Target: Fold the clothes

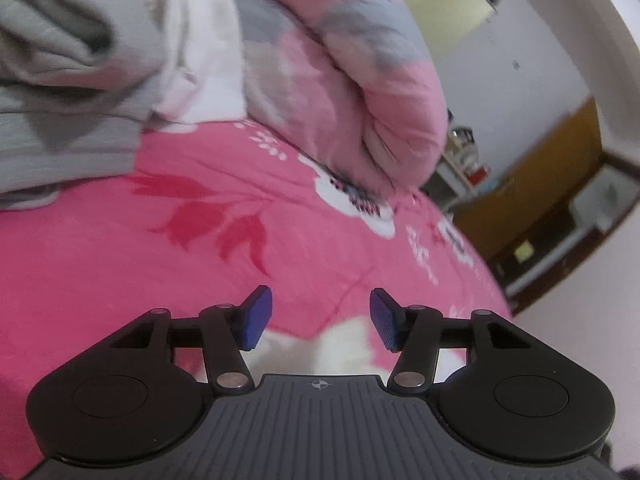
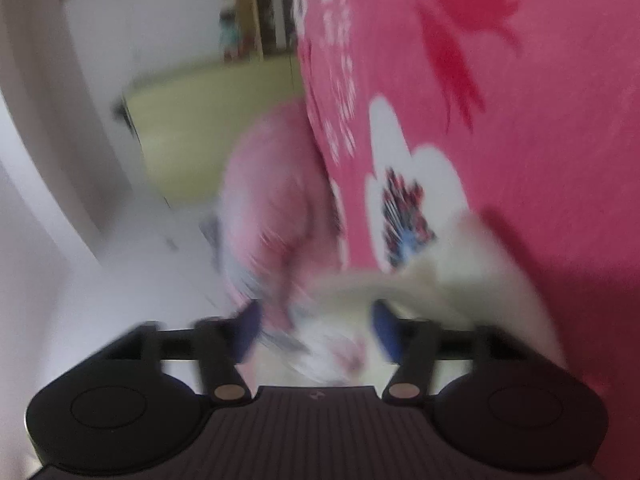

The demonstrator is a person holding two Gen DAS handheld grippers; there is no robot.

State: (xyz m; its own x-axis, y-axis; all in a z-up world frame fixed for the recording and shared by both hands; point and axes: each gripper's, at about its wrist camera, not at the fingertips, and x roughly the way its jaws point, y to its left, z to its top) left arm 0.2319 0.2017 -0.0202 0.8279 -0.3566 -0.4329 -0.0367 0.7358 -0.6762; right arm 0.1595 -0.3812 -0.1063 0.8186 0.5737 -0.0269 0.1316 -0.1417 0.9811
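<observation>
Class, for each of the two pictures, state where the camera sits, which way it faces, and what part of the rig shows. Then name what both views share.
Left wrist: sits on the left hand-held gripper, facing across the pink floral bedspread toward a grey garment and rolled pink quilt; its blue pads stand apart, nothing between.
Right wrist: sits on the right hand-held gripper, rolled sideways, blurred; pads apart, cream cloth near them.
Shared: the bedspread, the quilt.

My left gripper is matt black plastic with ribbed blue pads. The pink bedsheet is soft printed cloth; at ten o'clock, grey knit clothes (slightly fuzzy).
</observation>
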